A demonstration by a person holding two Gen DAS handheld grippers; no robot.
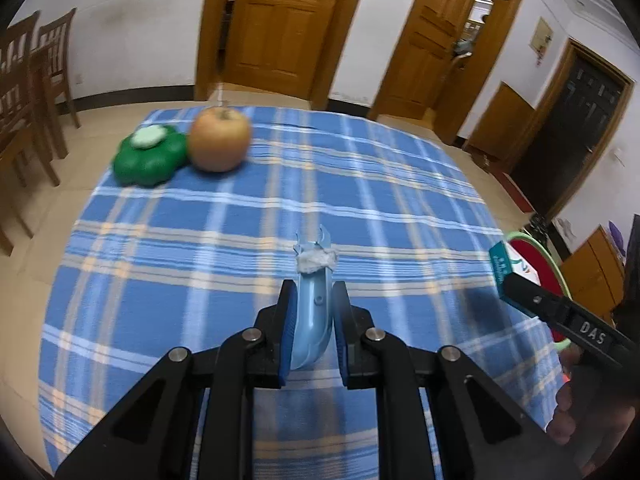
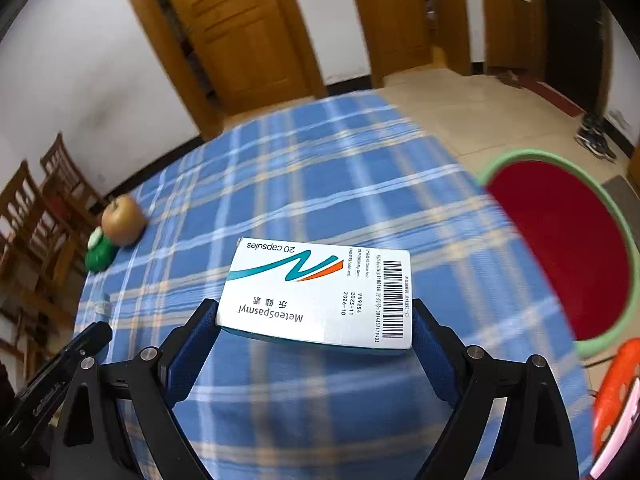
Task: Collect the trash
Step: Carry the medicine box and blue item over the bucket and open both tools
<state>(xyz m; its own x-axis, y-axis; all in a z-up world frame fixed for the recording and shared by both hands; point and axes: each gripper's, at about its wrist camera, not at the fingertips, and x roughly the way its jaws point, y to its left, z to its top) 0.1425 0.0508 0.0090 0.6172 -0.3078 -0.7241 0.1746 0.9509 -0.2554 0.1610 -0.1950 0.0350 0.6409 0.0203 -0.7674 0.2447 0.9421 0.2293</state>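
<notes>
Illumination is even, moderately bright indoor light with no glare. Soft shadows fall on the blue plaid tablecloth (image 1: 248, 216) beneath the gripper fingers. Motion blur smears the round orange-red apple (image 1: 219, 139) and the tablecloth stripes. Fisheye distortion curves the brown wooden doors (image 1: 280, 20); the corners vignette to black.

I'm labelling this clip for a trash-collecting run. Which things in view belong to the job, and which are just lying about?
Part of the job:
- medicine box, held in the right gripper
- blue plastic piece, held in the left gripper
- red bin beside the table

Just lying about:
- apple
- green clover-shaped container
- wooden chairs
</notes>
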